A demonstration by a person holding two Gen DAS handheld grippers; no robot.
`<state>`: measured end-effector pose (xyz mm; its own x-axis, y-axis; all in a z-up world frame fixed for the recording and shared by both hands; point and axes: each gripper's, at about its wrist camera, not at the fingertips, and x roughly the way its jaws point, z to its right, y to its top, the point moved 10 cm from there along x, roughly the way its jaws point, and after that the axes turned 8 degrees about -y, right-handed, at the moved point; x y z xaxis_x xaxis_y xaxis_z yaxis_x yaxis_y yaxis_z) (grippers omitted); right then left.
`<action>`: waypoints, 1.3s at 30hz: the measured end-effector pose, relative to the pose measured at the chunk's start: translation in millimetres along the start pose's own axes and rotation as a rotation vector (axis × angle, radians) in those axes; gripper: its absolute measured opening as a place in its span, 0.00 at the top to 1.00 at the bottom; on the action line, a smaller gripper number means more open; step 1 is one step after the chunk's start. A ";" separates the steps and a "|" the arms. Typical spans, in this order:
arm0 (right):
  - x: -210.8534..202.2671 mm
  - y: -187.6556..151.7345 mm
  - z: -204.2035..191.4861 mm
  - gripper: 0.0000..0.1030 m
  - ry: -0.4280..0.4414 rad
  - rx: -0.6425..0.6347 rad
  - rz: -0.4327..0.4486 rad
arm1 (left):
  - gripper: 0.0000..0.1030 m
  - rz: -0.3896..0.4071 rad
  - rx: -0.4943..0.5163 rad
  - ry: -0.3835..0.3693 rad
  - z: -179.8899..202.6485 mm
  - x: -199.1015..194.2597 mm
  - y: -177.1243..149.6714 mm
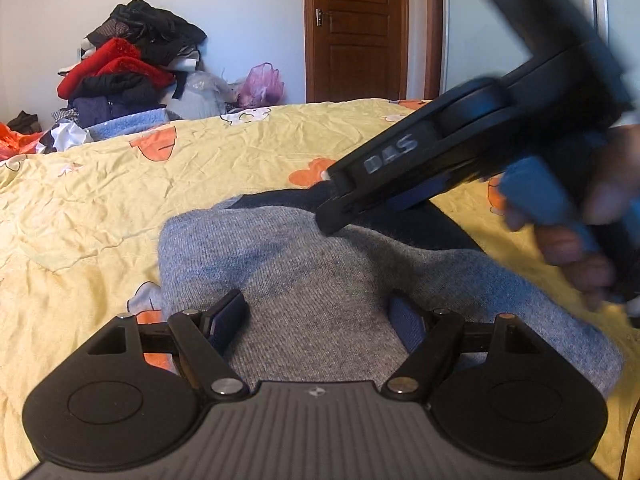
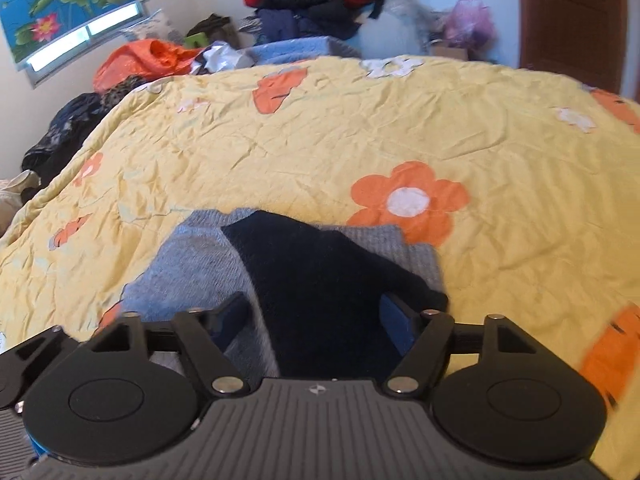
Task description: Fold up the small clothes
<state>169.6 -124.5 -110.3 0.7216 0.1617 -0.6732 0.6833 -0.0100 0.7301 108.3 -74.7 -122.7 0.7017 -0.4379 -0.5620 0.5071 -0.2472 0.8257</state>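
Observation:
A small grey knit garment (image 1: 304, 280) with a dark navy part (image 1: 400, 216) lies bunched on the yellow flowered bedspread (image 1: 100, 208). My left gripper (image 1: 318, 316) is open, its jaws wide apart just above the grey knit. My right gripper (image 1: 332, 216) reaches in from the right, its tip at the seam between grey and navy. In the right wrist view the right gripper (image 2: 312, 316) is open over the navy part (image 2: 320, 292), with grey knit (image 2: 192, 268) to its left.
A pile of red and black clothes (image 1: 128, 68) stands beyond the bed's far edge, with a pink bag (image 1: 262, 86) and a brown door (image 1: 356, 28). An orange bag (image 2: 148, 58) lies far left. The bedspread (image 2: 360, 132) stretches beyond the garment.

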 end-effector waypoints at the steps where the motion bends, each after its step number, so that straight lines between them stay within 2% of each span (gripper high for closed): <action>1: -6.8 -3.0 -3.0 0.30 -0.003 -0.001 0.014 | 0.23 0.002 0.003 0.001 0.4 -0.7 -0.7; 3: -25.7 -10.1 -12.5 0.30 0.044 -0.004 0.039 | 0.23 0.001 0.005 0.002 1.4 -1.4 -0.7; 6: -19.1 -36.0 -14.6 0.27 0.063 -0.017 -0.038 | 0.23 0.000 0.029 -0.004 3.0 -3.0 -1.7; 8: -17.8 -46.4 -10.6 0.28 0.091 -0.043 0.003 | 0.23 0.004 0.044 -0.007 2.9 -8.8 -2.7; 12: -38.0 -43.5 -6.2 0.31 0.103 -0.004 -0.027 | 0.24 0.064 0.087 0.030 6.1 -46.5 -9.8; 15: -68.6 -34.9 7.3 0.29 0.150 0.086 0.061 | 0.24 0.092 0.124 0.027 8.5 -70.3 -24.2; 16: -75.2 -30.2 13.8 0.26 0.153 0.112 0.099 | 0.24 0.099 0.129 0.025 8.0 -73.8 -26.1; 18: -74.5 -16.7 25.4 0.25 0.122 0.131 0.130 | 0.24 0.093 0.138 0.007 7.5 -71.6 -24.1; 21: -46.2 5.8 42.2 0.25 0.001 0.146 0.108 | 0.24 0.073 0.134 0.019 7.6 -60.8 -16.3; 24: -6.8 12.8 48.6 0.38 -0.070 0.147 0.014 | 0.22 0.070 0.133 0.007 13.1 -57.6 -15.7; 25: 5.1 9.6 44.6 0.62 -0.050 0.133 -0.029 | 0.20 0.071 0.143 0.008 14.7 -57.7 -18.3; 26: 13.5 6.1 39.2 0.80 -0.017 0.115 -0.059 | 0.19 0.071 0.154 0.012 16.4 -58.4 -22.5; 29: 4.8 6.0 33.5 0.82 -0.019 0.047 0.014 | 0.16 0.067 0.182 0.012 15.4 -59.7 -33.1; 32: -10.9 -0.4 51.6 0.84 -0.008 0.087 0.050 | 0.13 0.047 0.164 -0.012 9.1 -58.8 -41.8; 35: -1.0 -20.3 71.2 0.85 -0.031 0.118 0.021 | 0.10 0.023 0.088 -0.046 -0.1 -53.3 -41.7; 36: -2.4 -20.8 70.2 0.83 -0.028 0.121 0.043 | 0.10 0.020 0.067 -0.049 -3.1 -52.3 -40.7; 37: -4.0 -18.9 68.4 0.77 -0.026 0.128 0.049 | 0.10 0.019 0.050 -0.048 -5.6 -52.3 -40.1; 39: -12.9 -12.1 67.6 0.57 -0.042 0.158 0.069 | 0.10 0.027 0.019 -0.045 -8.2 -59.0 -38.5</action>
<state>159.5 -193.2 -118.4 0.7691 0.1134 -0.6290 0.6386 -0.1753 0.7493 51.5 -32.3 -121.7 0.6916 -0.4829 -0.5371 0.4783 -0.2510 0.8416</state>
